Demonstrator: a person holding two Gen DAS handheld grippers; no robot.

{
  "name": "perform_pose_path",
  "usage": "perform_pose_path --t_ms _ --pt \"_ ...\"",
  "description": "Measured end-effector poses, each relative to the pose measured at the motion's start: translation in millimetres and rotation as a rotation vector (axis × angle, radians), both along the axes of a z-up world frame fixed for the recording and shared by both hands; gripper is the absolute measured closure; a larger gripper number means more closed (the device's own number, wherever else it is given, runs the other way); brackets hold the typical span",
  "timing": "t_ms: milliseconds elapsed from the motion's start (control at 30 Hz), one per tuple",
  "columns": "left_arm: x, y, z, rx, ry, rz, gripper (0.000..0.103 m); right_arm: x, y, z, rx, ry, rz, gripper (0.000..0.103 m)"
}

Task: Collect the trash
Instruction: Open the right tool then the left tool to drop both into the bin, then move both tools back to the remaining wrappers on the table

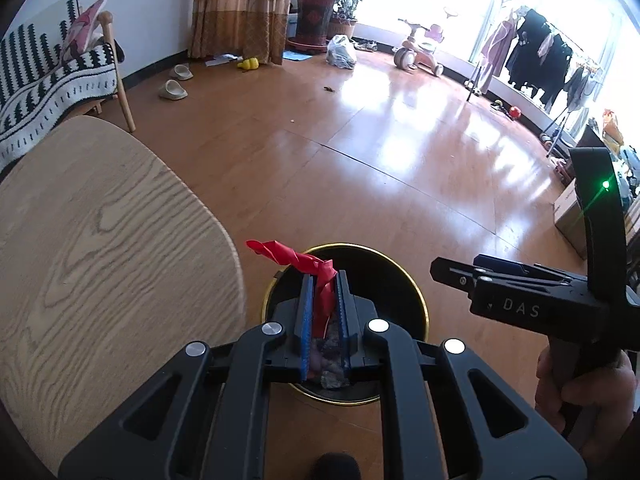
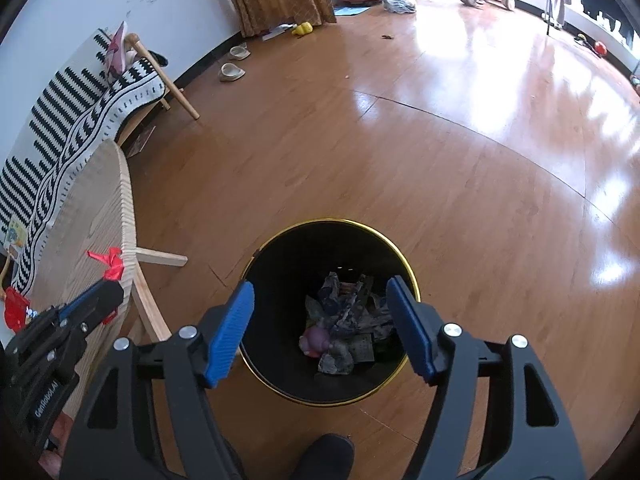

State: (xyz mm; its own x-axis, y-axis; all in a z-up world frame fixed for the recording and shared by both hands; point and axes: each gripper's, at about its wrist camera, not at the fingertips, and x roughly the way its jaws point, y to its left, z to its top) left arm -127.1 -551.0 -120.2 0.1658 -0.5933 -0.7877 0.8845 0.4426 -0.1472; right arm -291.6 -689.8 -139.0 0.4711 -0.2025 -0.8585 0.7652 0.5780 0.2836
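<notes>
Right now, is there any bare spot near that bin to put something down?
Yes. The wooden tabletop left of the black bin shows bare, and open floor stretches beyond the bin. Over the bin it is crowded: the left gripper grips a red wrapper, the right gripper hangs open.

Two tools: the left tool (image 1: 323, 280) and the right tool (image 2: 320, 292). One red wrapper (image 1: 316, 272). One bin (image 2: 280, 256) with a gold rim, holding a heap of crumpled scraps (image 2: 344, 320) too tangled to count. One wooden bench (image 1: 100, 240). Two slippers (image 1: 173, 90) on the floor. One tricycle (image 1: 420, 50). One yellow toy (image 1: 249, 64). One plastic bag (image 1: 341, 52).
</notes>
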Motion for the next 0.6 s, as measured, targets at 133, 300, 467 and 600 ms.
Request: perform_pose_path --t_ms 133,300,467,600 --pt "-3.0 -5.0 -4.0 -0.009 0.031 -0.031 0.093 -8.2 -4.4 -0.1 -0.003 -0.009 -0.032 0.035" --pt "-6.2 -11.9 -7.9 -0.015 0.045 -0.051 0.071 -21.7 -11.0 0.7 -0.011 -0.020 -0.081 0.031" --pt "-8.5 -12.4 -4.7 -0.035 0.033 -0.042 0.040 -32.7 -16.8 -4.0 0.000 -0.016 -0.103 0.031" --pt "-7.6 -9.4 -2.6 -0.034 0.029 -0.034 0.038 -30.2 -13.0 -2.7 0.001 -0.013 -0.104 0.031"
